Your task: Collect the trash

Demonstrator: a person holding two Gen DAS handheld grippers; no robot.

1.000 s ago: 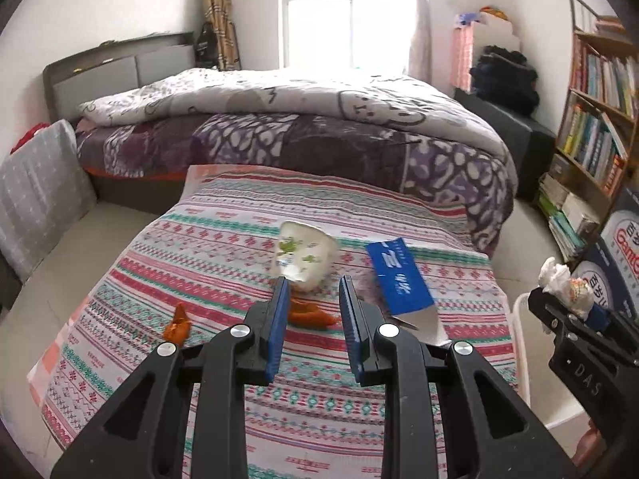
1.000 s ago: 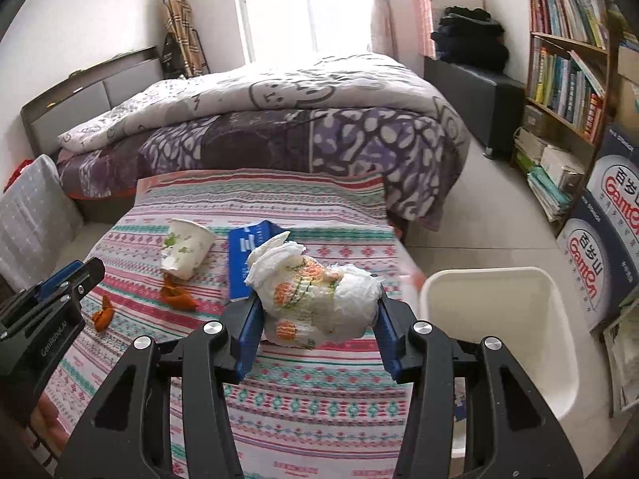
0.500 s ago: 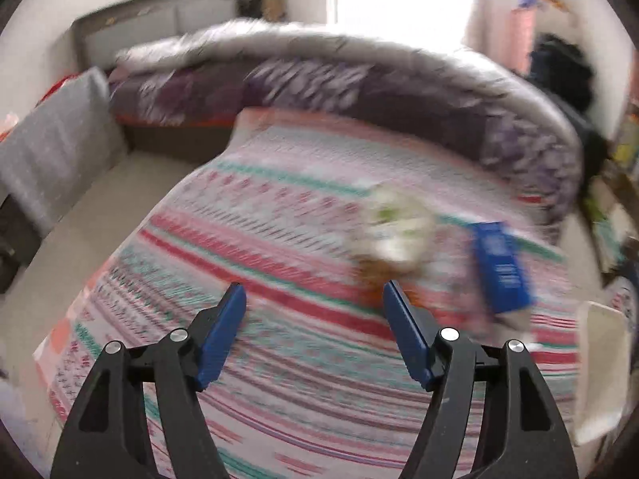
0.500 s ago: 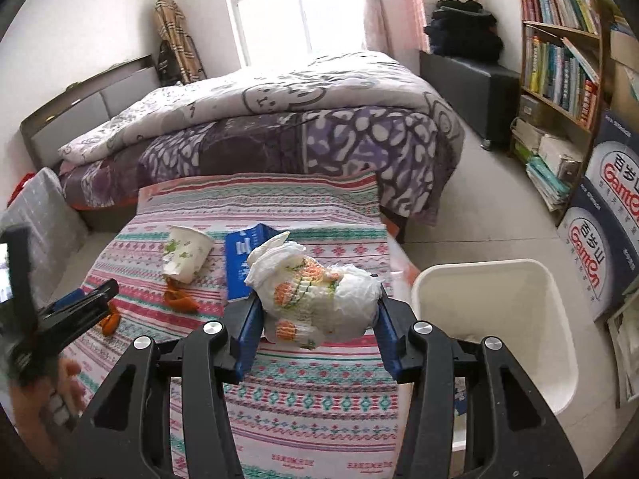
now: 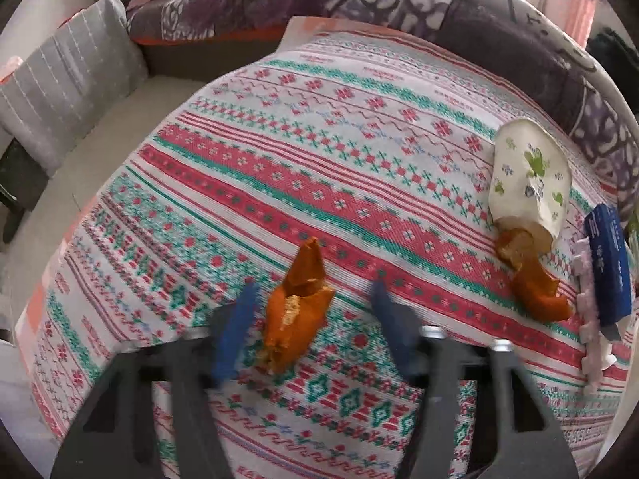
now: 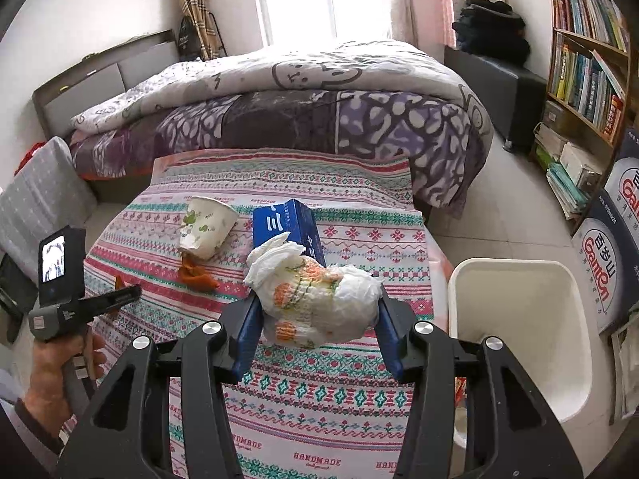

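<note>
The right gripper (image 6: 319, 319) clamps a crumpled tissue wad (image 6: 315, 303), not yet binned; the left gripper (image 5: 309, 315), jaws closing, straddles an orange peel (image 5: 297, 303); a paper cup (image 5: 527, 183) remains.

Bench (image 6: 351, 235) is covered with a red, green and white patterned cloth (image 5: 303, 167). On the cloth are seen: a crushed paper cup (image 5: 527, 183) lying on its side, an orange peel piece (image 5: 535, 283) touching the cup's mouth, a second orange peel piece (image 5: 297, 311) well apart toward the left edge, and a blue box (image 5: 609, 267) just beside the cup and first peel. A white foam piece (image 5: 591, 311) is seen lying under the box edge.
</note>
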